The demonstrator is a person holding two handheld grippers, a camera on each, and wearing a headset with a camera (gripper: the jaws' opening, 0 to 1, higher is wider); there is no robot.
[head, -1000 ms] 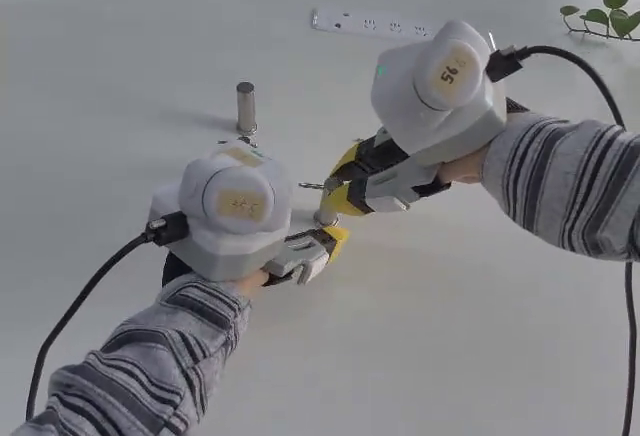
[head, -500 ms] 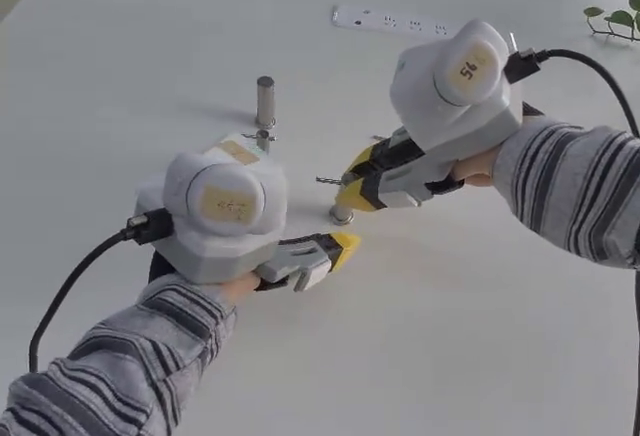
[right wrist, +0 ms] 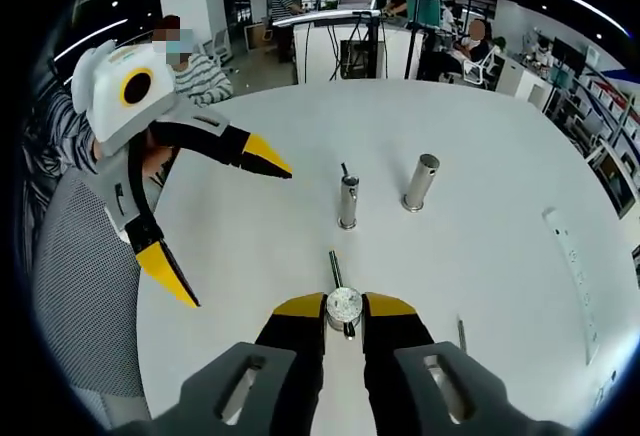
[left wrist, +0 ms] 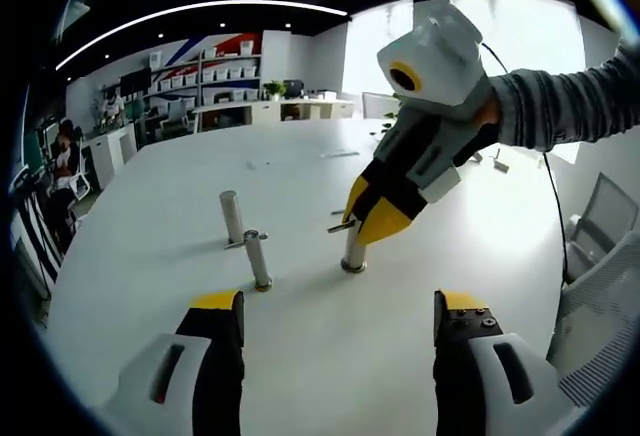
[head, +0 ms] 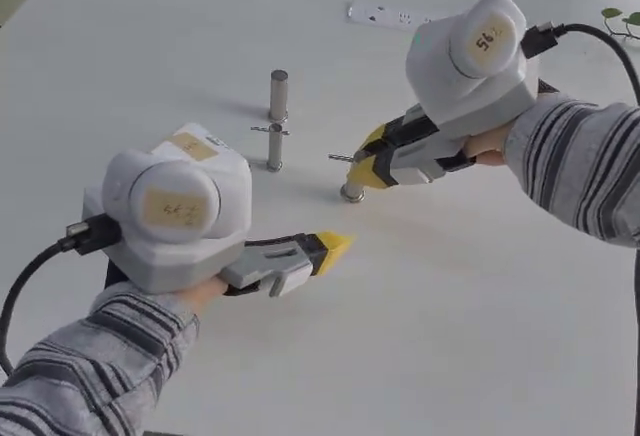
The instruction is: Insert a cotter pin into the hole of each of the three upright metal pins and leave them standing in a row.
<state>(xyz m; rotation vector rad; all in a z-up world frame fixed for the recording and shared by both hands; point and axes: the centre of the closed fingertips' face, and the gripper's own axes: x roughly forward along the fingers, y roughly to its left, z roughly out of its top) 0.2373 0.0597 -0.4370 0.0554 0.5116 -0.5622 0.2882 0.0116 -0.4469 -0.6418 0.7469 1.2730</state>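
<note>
I see grey-and-black striped knit sleeves (head: 585, 171) on both arms. The left gripper (head: 318, 256) and right gripper (head: 365, 166) have pale grey rounded housings (head: 228, 184) with tan round stickers (head: 170, 208), black-grey bodies and yellow jaw tips. A black cable (head: 600, 41) plugs into each housing.

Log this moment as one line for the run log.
right claw: shut on near pin, cotter pin through it | left claw: open, empty | middle pin: cotter fitted | far pin: no cotter seen

Three metal pins (head: 278, 94) stand upright, the middle one bearing a cotter pin (head: 270, 130).
</note>
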